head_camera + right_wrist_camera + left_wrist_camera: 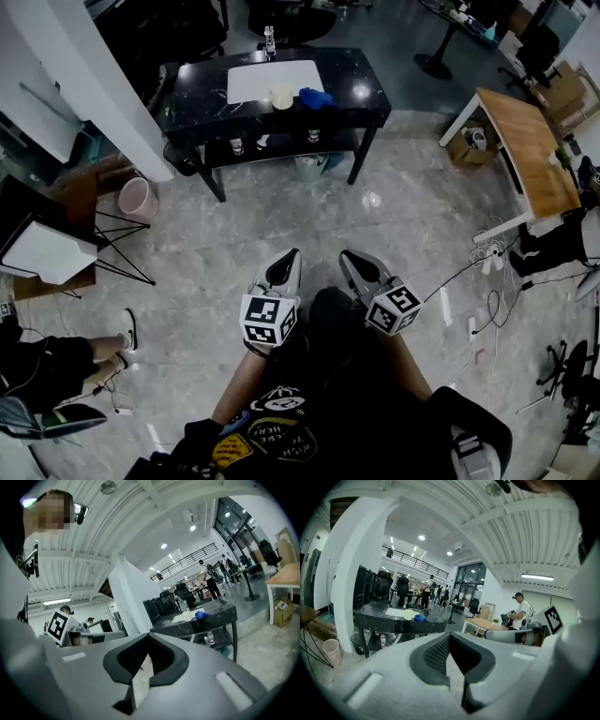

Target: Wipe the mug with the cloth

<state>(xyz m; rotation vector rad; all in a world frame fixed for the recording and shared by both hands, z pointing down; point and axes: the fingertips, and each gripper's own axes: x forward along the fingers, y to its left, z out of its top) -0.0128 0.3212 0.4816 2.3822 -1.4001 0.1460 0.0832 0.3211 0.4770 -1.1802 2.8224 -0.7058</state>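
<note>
Head view: the white-and-grey left gripper (291, 259) and its twin right gripper (350, 260) have their jaws closed on nothing (side by side, low). Well ahead, on the black marbled table (192, 89), the small cream mug (281, 97) stands beside the crumpled blue cloth (315, 97), possibly touching it.

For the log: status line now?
left hand-held gripper shut; right hand-held gripper shut; cream mug, blue cloth on black marble table

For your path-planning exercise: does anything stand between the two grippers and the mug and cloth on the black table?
Nothing visible does. Only bare floor lies between the left gripper, the right gripper and the table, where the mug and blue cloth sit on a white mat.
</note>
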